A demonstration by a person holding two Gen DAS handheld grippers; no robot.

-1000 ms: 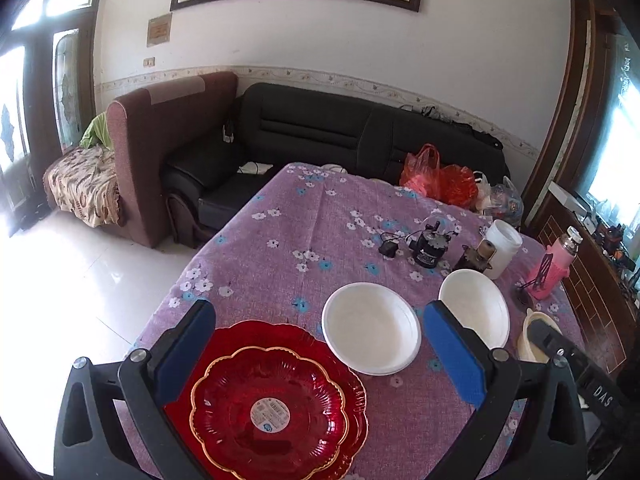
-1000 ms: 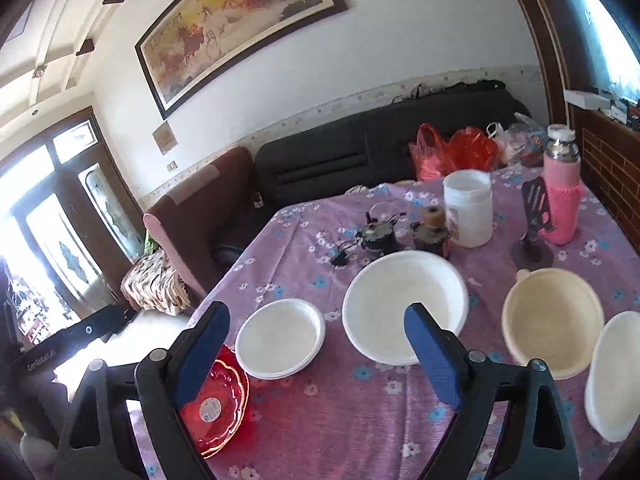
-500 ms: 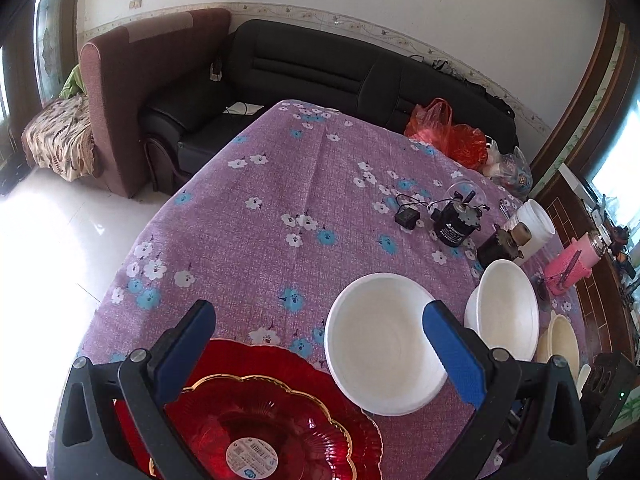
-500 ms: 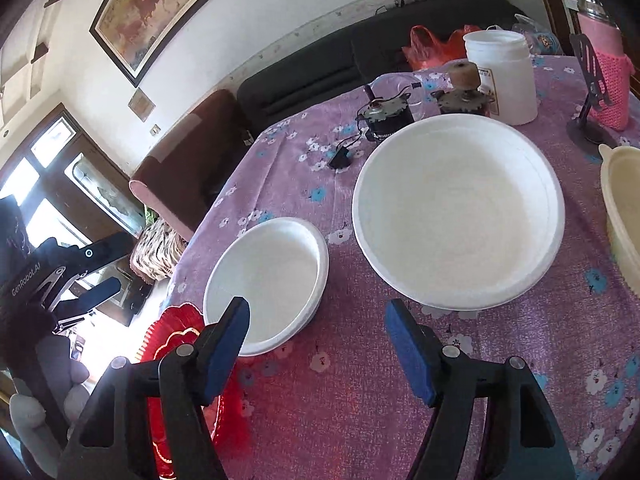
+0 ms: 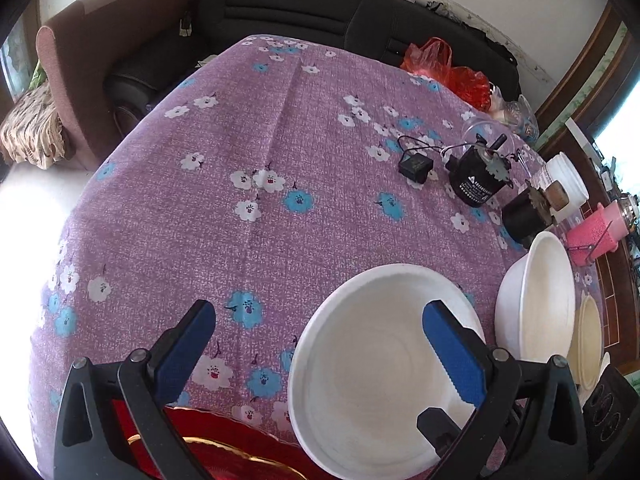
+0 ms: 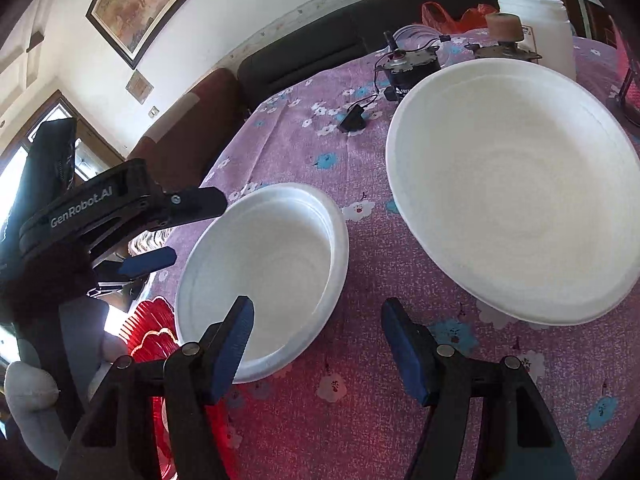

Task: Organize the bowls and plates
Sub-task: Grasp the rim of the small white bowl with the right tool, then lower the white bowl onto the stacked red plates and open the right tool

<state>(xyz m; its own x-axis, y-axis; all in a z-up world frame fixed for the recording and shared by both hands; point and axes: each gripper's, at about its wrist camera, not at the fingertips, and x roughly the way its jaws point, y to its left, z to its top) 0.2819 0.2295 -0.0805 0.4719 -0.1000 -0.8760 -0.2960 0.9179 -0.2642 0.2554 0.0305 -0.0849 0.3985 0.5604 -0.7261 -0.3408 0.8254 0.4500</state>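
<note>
A small white bowl (image 5: pixel 380 364) (image 6: pixel 264 272) sits on the purple flowered tablecloth (image 5: pixel 260 168). My left gripper (image 5: pixel 320 348) is open, its jaws straddling the bowl's left rim from above. My right gripper (image 6: pixel 316 340) is open, its jaws on either side of the same bowl's near right rim. A large white bowl (image 6: pixel 516 184) (image 5: pixel 540 292) stands to the right. A red scalloped plate (image 5: pixel 224 452) (image 6: pixel 154 344) lies at the near left, partly hidden by the grippers. A cream bowl (image 5: pixel 588 344) sits at the far right.
Two small black motors (image 5: pixel 476 180) with a wired adapter (image 5: pixel 416 168), a white jar (image 5: pixel 568 178) and a pink flask (image 5: pixel 600 232) stand behind the bowls. A red bag (image 5: pixel 444 68) lies at the table's far edge. Sofas stand beyond.
Both grippers have moved forward and down toward the small white bowl. The red plate has slid mostly out of the left wrist view.
</note>
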